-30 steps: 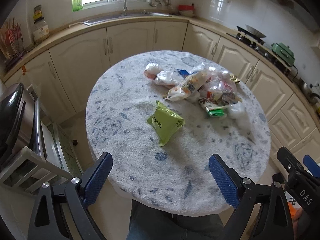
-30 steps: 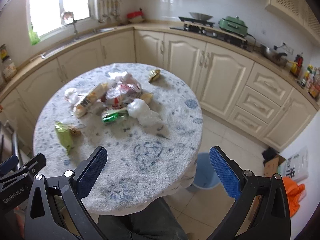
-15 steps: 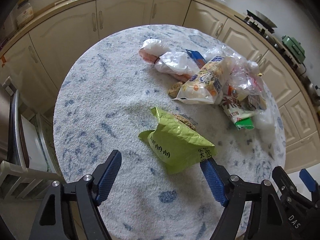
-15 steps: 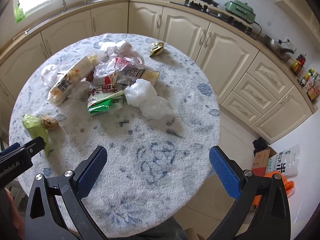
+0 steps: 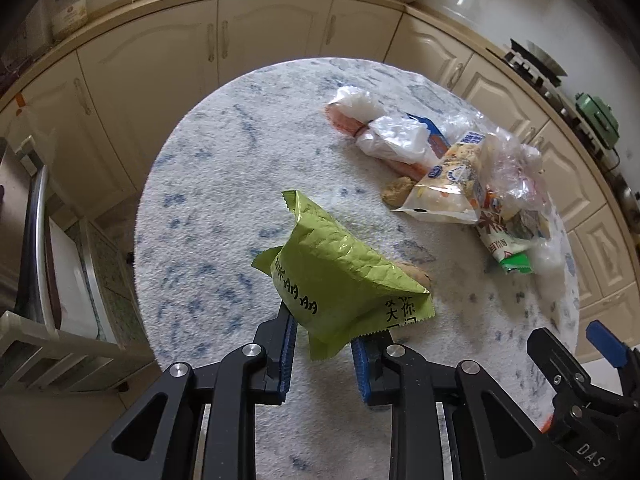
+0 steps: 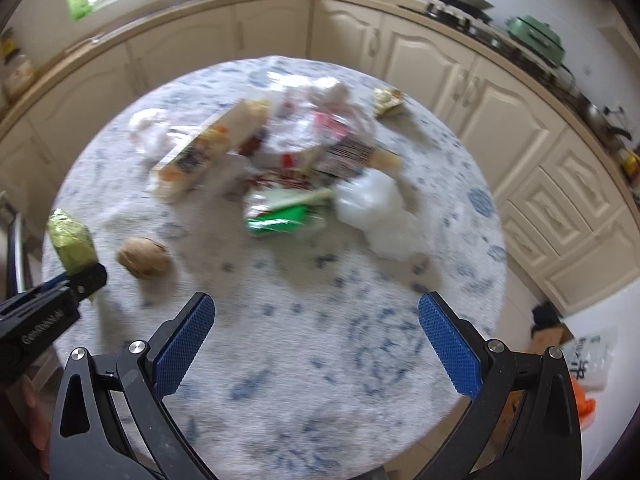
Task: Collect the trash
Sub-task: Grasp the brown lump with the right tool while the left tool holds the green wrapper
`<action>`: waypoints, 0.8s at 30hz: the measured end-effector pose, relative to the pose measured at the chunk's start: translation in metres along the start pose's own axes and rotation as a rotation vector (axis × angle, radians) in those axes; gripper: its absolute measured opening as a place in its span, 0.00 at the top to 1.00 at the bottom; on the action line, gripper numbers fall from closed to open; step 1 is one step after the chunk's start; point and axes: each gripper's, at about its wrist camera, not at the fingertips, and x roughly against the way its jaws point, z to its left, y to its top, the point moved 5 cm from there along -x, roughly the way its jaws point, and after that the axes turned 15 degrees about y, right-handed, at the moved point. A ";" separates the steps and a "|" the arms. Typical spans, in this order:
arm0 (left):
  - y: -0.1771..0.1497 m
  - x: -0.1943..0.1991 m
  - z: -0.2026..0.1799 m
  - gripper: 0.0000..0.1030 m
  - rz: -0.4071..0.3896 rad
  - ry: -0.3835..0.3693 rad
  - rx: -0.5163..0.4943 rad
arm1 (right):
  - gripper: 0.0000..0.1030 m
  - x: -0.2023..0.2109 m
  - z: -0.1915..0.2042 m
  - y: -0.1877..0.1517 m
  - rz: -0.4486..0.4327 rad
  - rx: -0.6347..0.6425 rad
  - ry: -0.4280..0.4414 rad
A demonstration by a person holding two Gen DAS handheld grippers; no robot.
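Observation:
My left gripper (image 5: 323, 354) is shut on the near end of a crumpled green snack wrapper (image 5: 340, 280) over the round table (image 5: 224, 184). The same wrapper (image 6: 71, 242) and the left gripper (image 6: 82, 280) show at the left edge of the right wrist view. A brown pastry piece (image 6: 143, 257) lies on the table beside the wrapper. My right gripper (image 6: 316, 332) is open and empty above the table's near part. A pile of wrappers and plastic bags (image 6: 288, 152) lies at the far middle, and it also shows in the left wrist view (image 5: 460, 176).
A white crumpled bag (image 6: 376, 208) and a green-white packet (image 6: 284, 210) lie at the pile's near edge. A small gold wrapper (image 6: 386, 100) lies far right. Cream cabinets (image 6: 460, 80) ring the table. A metal rack (image 5: 36, 264) stands at the left.
My left gripper moved forward and closed on the green wrapper, which now tilts up off the table. My right gripper moved forward and lower over the table, still open.

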 end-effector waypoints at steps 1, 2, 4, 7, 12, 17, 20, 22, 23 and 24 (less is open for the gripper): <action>-0.001 0.000 0.004 0.79 -0.005 0.005 0.005 | 0.00 0.000 0.011 0.002 -0.002 0.030 0.041; -0.002 0.001 0.009 0.79 -0.011 0.008 0.010 | 0.00 -0.001 0.022 0.003 -0.003 0.057 0.071; -0.003 0.004 0.017 0.79 -0.020 0.026 0.026 | 0.00 -0.005 0.041 0.005 0.006 0.116 0.126; -0.008 0.007 0.032 0.79 -0.022 0.052 0.057 | 0.00 -0.018 0.059 0.009 0.032 0.163 0.194; -0.012 0.010 0.054 0.79 -0.006 0.095 0.117 | 0.00 -0.050 0.080 0.017 0.076 0.214 0.316; -0.011 0.017 0.054 0.79 0.003 0.107 0.133 | 0.07 -0.086 0.087 0.019 0.129 0.198 0.344; -0.011 0.008 0.053 0.79 0.026 0.110 0.130 | 0.08 -0.098 0.083 0.019 0.130 0.156 0.353; -0.010 0.001 0.051 0.79 0.044 0.102 0.128 | 0.26 -0.094 0.083 0.018 0.103 0.171 0.335; -0.010 -0.002 0.050 0.79 0.049 0.099 0.127 | 0.54 -0.091 0.081 0.018 0.090 0.185 0.303; -0.009 -0.006 0.048 0.79 0.051 0.097 0.125 | 0.55 -0.088 0.080 0.017 0.092 0.183 0.314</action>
